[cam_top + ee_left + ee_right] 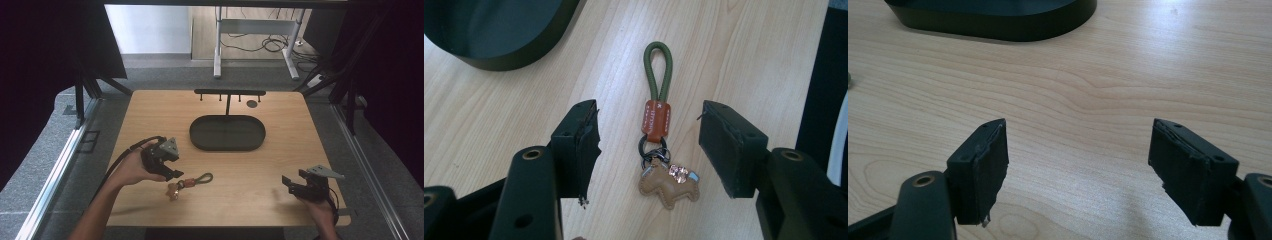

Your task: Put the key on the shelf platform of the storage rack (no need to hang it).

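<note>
Hovering over the keychain [659, 135], the left gripper [649, 145] has its jaws spread on either side of it, pads clear of it, nothing clamped yet. The keychain lies flat on the wooden surface [280, 165], near the front edge, its green cord loop [658, 70] pointing away toward the dark oval tray [227, 133], the tan leather animal charm [669, 184] nearest the gripper.

Now the risk, as I read it: this thing is flat and floppy. If the jaws come together high, they could meet above the orange leather tab [655, 119] and catch nothing, or nip only the cord so the charm swings and slips. Pressing too low could scrape the pads on the surface and skate the keychain sideways.

Over on the right, the right gripper [300, 184] rests near the front right corner, jaws wide apart with bare wood between them, well apart from the keychain.

Writing? The orange tab carries small stamped lettering, too tiny to read.
</note>
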`<control>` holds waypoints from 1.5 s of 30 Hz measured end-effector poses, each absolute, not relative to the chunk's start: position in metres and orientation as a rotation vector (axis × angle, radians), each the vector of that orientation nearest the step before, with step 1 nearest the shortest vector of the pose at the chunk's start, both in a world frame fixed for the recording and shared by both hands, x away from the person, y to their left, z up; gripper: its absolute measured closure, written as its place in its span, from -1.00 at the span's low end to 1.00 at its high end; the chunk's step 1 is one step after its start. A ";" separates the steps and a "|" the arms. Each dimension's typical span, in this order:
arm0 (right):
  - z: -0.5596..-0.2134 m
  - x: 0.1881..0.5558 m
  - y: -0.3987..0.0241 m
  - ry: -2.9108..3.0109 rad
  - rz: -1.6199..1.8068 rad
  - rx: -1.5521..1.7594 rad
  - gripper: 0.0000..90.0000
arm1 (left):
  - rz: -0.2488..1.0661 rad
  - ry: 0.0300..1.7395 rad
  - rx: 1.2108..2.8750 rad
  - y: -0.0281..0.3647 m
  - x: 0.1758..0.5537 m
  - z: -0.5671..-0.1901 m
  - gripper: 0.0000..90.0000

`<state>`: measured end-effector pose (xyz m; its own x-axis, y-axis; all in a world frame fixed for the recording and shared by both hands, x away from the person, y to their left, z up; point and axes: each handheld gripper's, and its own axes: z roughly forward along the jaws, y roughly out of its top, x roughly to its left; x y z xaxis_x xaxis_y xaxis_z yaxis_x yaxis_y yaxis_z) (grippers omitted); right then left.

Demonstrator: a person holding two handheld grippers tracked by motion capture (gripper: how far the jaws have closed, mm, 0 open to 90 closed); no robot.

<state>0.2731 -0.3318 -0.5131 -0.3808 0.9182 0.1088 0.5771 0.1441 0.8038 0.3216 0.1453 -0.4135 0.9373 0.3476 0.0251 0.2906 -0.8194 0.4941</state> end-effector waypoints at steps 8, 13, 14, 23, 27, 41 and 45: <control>-0.515 0.274 -0.329 2.032 1.118 1.431 -0.45 | 0.142 0.455 2.615 0.138 0.326 -0.418 -0.03; -0.516 0.274 -0.328 2.047 1.111 1.423 -0.45 | 0.128 0.442 2.637 0.133 0.330 -0.422 -0.01; -0.515 0.274 -0.328 2.047 1.114 1.424 -0.45 | 0.120 0.440 2.646 0.132 0.330 -0.423 -0.01; -0.514 0.274 -0.327 2.048 1.121 1.423 -0.45 | 0.094 0.420 2.685 0.122 0.337 -0.431 0.01; -0.515 0.274 -0.327 2.056 1.118 1.421 -0.45 | 0.090 0.424 2.715 0.118 0.340 -0.438 0.03; -0.517 0.274 -0.325 2.068 1.109 1.420 -0.44 | 0.033 0.388 2.776 0.102 0.343 -0.460 0.09; -0.517 0.274 -0.325 2.068 1.109 1.422 -0.44 | 0.019 0.374 2.797 0.099 0.343 -0.464 0.11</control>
